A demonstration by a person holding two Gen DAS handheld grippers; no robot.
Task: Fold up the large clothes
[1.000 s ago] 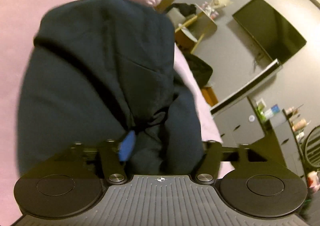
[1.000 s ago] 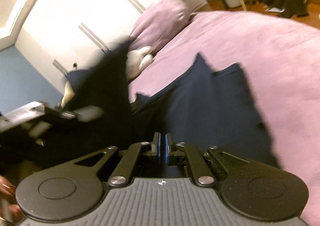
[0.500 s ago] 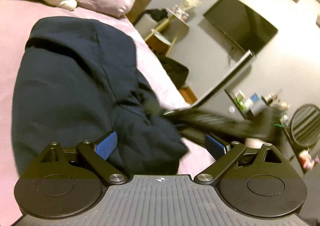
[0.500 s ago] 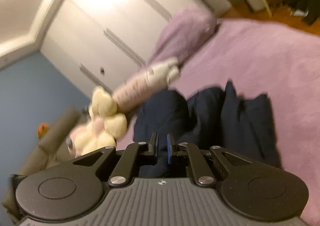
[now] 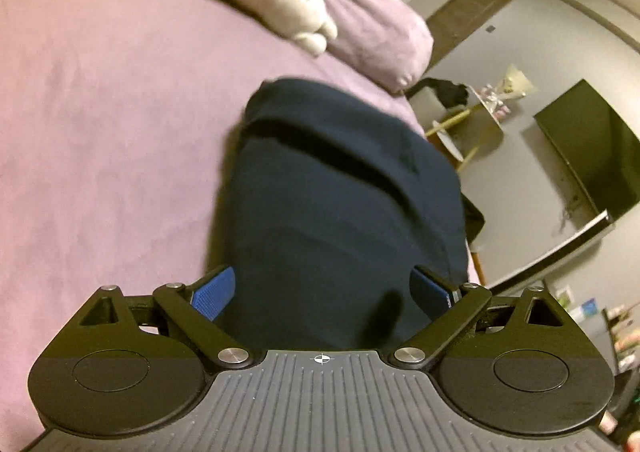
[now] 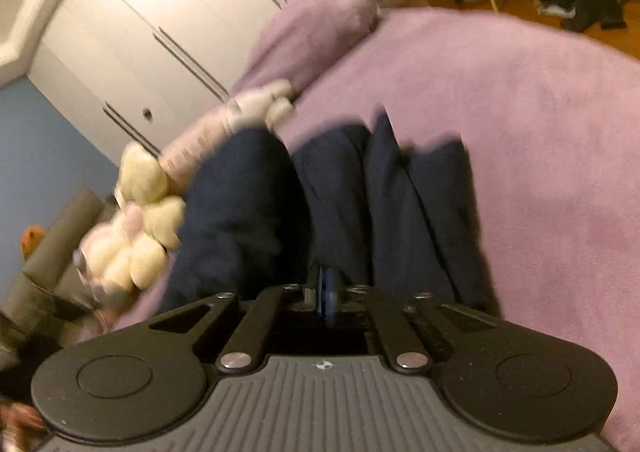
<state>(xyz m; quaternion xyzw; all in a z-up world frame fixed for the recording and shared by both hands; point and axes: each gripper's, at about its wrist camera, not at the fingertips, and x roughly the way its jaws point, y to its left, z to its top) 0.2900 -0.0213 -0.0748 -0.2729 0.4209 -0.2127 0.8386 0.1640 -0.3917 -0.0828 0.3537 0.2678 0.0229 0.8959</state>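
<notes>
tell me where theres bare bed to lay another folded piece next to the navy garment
Bare pink blanket runs from the navy garment up to the plush toy. Another bare stretch borders the garment's other side. It is crowded near the pillow and the plush flower.

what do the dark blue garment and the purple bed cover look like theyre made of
Navy garment: looks like a thick, soft matte knit, maybe fleece or sweatshirt cotton; it sits in rounded, bulky folds with no shine.
Purple bed cover: seems a plush, fuzzy fabric, perhaps fleece or velour; its surface shows a mottled short nap and no visible weave. Blur leaves both uncertain.
</notes>
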